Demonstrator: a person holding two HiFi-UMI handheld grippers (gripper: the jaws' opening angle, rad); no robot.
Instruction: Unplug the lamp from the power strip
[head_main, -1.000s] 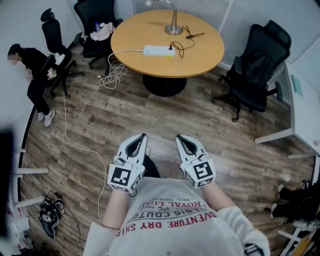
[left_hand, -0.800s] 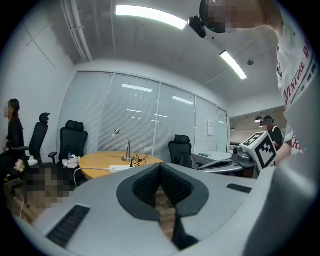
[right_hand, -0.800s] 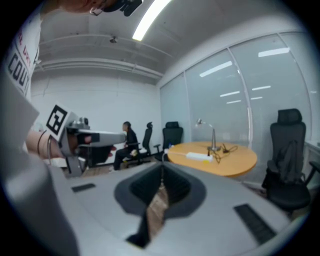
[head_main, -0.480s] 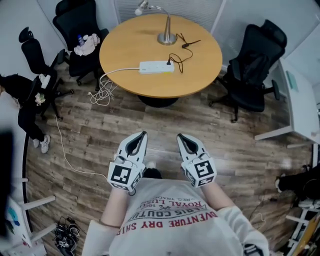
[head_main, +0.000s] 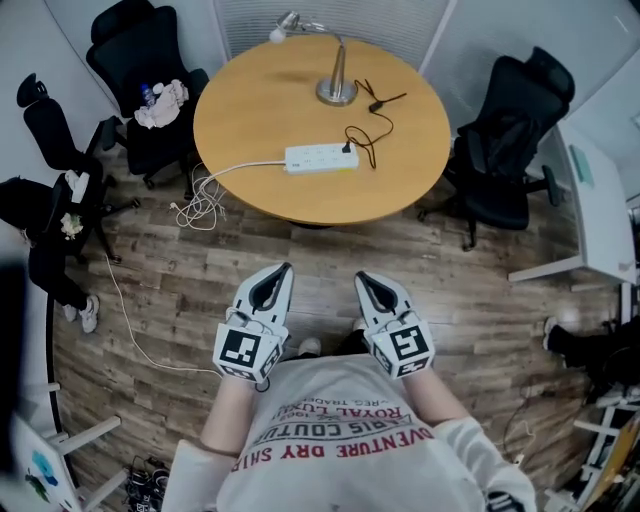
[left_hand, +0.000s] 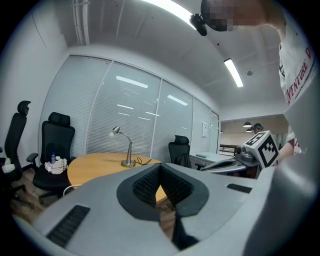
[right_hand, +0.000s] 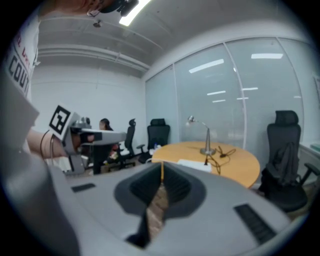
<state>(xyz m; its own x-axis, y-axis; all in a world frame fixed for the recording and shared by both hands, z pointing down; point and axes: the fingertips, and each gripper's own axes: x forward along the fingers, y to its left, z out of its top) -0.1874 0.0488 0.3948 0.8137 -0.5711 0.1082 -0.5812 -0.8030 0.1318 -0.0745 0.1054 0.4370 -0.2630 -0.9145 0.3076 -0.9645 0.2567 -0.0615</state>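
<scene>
The left gripper (head_main: 284, 270) and the right gripper (head_main: 362, 278) are held side by side, low and close in front of the person's chest. Both point forward, and their tips lean slightly toward each other without touching. Each gripper's jaws are closed together with nothing between them. Behind them, the bare left forearm (head_main: 226, 408) and the pale-sleeved right forearm (head_main: 452, 420) run back toward the body.

Beyond our fingertips (head_main: 283, 275) we see a round wooden table (head_main: 250, 110) on plank flooring (head_main: 200, 260) — black office chairs (head_main: 510, 130) around it, glass partition walls (left_hand: 125, 115) farther ahead, strip lights (left_hand: 234, 72) overhead.
</scene>
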